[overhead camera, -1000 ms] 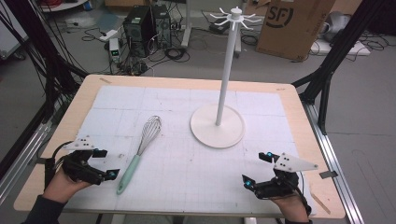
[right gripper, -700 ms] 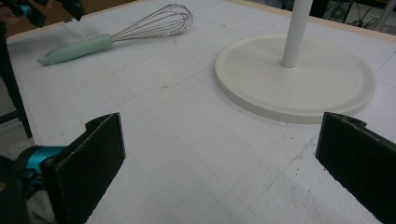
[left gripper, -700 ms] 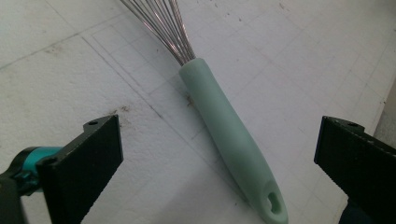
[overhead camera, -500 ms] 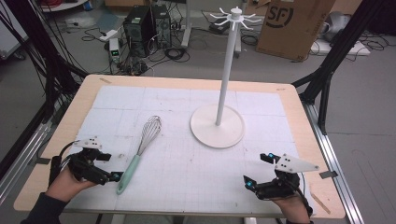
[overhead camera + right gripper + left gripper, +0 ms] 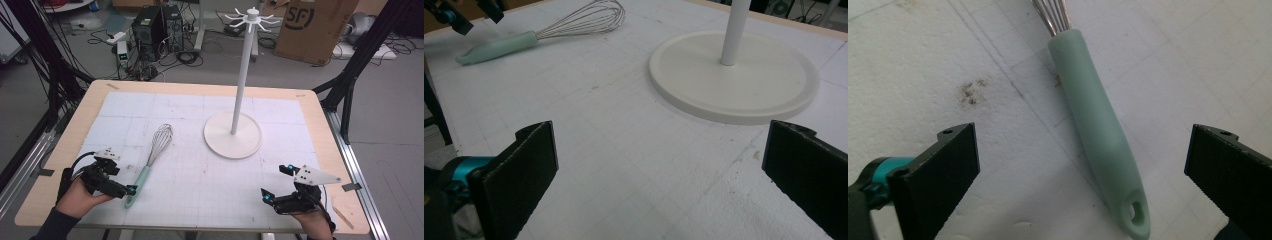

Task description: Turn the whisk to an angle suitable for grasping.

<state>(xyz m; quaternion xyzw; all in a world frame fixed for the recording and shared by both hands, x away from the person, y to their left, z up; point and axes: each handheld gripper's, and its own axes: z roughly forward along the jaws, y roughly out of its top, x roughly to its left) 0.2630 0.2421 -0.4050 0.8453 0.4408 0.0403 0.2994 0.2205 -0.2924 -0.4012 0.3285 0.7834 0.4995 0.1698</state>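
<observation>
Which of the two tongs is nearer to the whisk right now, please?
The left. The left tongs are open right beside the whisk, its green handle lying between the jaws in the left gripper view. The right tongs are open, far across the mat.

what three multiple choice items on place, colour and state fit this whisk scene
1. Where does the whisk lie relative to the white hook stand?
A. on its base
B. to its left on the mat
C. behind it

2. What colour is the whisk handle?
A. mint green
B. red
C. black

3. How is the left gripper set?
A. shut on the handle
B. open, jaws either side of the handle
C. shut beside the wires

Answers:
1 B, the high view shows it lying apart from the stand's base, to the left.
2 A, the left gripper view shows pale green.
3 B, both jaws stand clear of the handle.
</observation>
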